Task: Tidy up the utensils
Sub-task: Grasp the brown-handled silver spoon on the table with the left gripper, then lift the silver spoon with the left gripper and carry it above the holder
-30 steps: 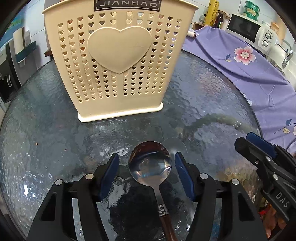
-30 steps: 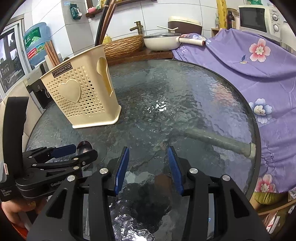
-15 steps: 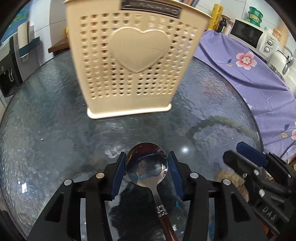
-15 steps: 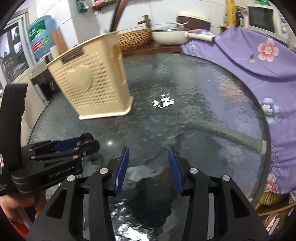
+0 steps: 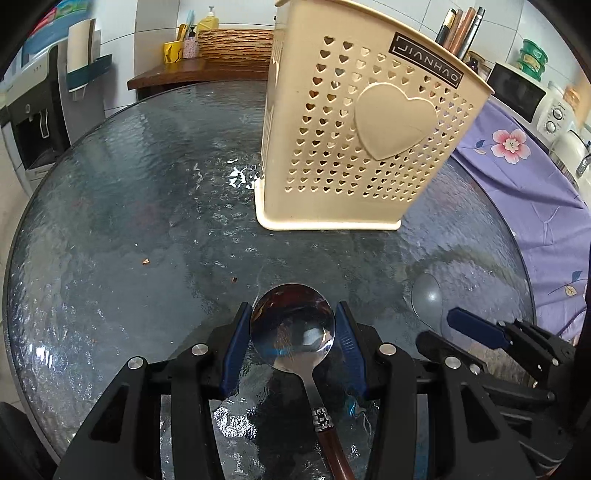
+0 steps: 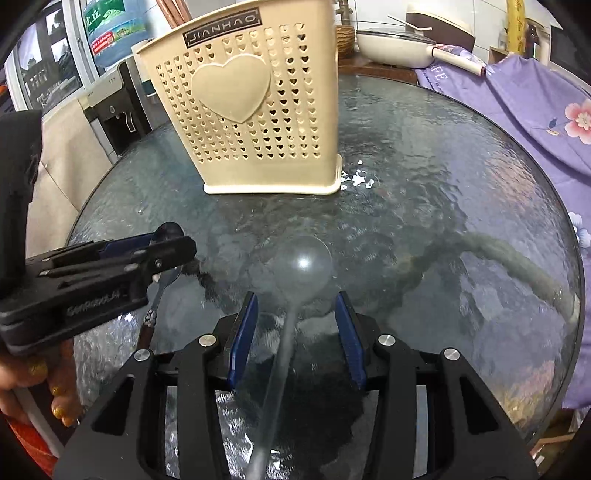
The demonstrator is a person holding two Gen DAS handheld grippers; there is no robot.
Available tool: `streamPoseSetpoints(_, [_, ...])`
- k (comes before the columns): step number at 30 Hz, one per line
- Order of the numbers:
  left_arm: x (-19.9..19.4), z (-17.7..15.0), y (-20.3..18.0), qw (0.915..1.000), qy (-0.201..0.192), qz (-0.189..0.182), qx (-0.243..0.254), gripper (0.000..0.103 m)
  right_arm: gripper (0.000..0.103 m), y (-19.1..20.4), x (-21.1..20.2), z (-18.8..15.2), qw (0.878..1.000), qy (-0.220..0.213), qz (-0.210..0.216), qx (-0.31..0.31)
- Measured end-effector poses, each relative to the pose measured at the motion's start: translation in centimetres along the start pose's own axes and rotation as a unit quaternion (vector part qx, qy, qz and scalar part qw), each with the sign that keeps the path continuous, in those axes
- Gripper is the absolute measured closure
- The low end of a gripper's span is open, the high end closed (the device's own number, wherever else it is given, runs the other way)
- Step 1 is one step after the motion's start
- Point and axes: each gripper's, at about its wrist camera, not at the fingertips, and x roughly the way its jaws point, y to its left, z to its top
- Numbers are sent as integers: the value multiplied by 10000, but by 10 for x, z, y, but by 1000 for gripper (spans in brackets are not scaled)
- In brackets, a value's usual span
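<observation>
A cream perforated utensil basket (image 5: 365, 147) with a heart on its side stands on the round glass table (image 5: 129, 221); it also shows in the right wrist view (image 6: 255, 110). My left gripper (image 5: 292, 332) is shut on the bowl of a steel spoon (image 5: 293, 325) with a brown handle. It also shows in the right wrist view (image 6: 170, 254). A clear plastic spoon (image 6: 301, 266) lies on the glass between the fingers of my right gripper (image 6: 297, 325), which is open around its neck. The right gripper shows at the right of the left wrist view (image 5: 458, 328).
A purple floral cloth (image 6: 535, 99) covers furniture to the right. A pan (image 6: 406, 40) and wicker basket (image 5: 232, 44) sit on a wooden counter behind. A microwave (image 5: 517, 88) stands far right. Chopsticks (image 5: 461, 29) stick up behind the basket.
My left gripper closed onto the steel spoon's bowl and lifted it. The right gripper moved left and now has the clear plastic spoon between its open fingers.
</observation>
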Motion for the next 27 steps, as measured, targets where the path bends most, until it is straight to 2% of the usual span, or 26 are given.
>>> streamPoseSetpoints(7, [3, 3, -1, 9999, -24, -41, 96, 58, 60, 10, 11, 14, 10000, 63, -37, -39])
streamPoseSetpoints(10, [4, 3, -2, 9999, -32, -73, 92, 58, 68, 9, 15, 19, 10000, 55, -62, -52])
streamPoseSetpoints(13, [3, 3, 2, 9999, -60, -61, 76, 58, 70, 8, 15, 19, 9999, 39, -35, -96])
streamPoseSetpoints(14, [2, 2, 5, 9999, -74, -81, 49, 58, 84, 6, 14, 19, 9999, 37, -18, -99])
streamPoseSetpoints(15, [1, 3, 8, 9999, -83, -107, 30, 58, 88, 5, 14, 19, 10000, 37, -5, -92])
streamPoseSetpoints(21, [-9, 6, 12, 9997, -227, -123, 44, 58, 88, -8, -1, 23, 9999, -151, 65, -42])
streamPoseSetpoints(22, [-10, 6, 11, 9996, -236, -125, 38, 58, 87, -7, -1, 23, 9999, -127, 63, -65])
streamPoseSetpoints(24, [-11, 6, 11, 9996, -251, -117, 28, 58, 71, -6, -1, 21, 9999, -79, 20, -116])
streamPoseSetpoints(25, [-11, 6, 12, 9996, -256, -101, 10, 58, 50, -5, -2, 20, 9999, -125, 32, -99])
streamPoseSetpoints(26, [-11, 5, 13, 9996, -254, -84, -15, 58, 41, -4, -4, 18, 9998, -185, 64, -68])
streamPoseSetpoints(27, [-11, 4, 14, 9997, -247, -77, -28, 58, 41, -3, -5, 17, 9997, -219, 86, -62])
